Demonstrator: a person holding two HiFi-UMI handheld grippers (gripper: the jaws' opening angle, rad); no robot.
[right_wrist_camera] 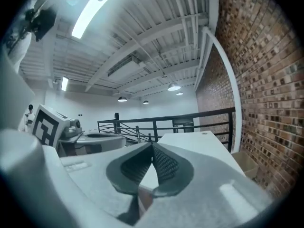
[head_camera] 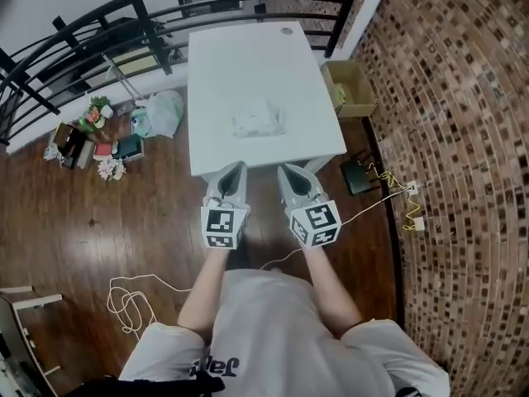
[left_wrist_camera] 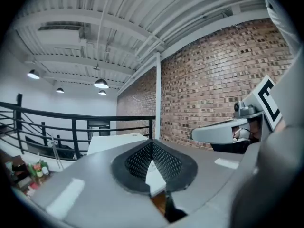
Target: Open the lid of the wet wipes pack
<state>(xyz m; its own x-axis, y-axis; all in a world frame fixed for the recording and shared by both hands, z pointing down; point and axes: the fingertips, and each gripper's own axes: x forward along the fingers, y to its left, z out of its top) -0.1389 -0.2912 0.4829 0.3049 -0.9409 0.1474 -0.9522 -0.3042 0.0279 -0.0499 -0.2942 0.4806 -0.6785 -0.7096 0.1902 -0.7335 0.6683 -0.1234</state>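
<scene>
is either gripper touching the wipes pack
No, the wet wipes pack lies on the table, clear of the left gripper and right gripper at its edge.

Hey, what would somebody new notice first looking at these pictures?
A white table stands mid-frame with a pale wet wipes pack lying on it. The left gripper and right gripper hover shut and empty at its near edge. A brick wall fills the right side.
</scene>
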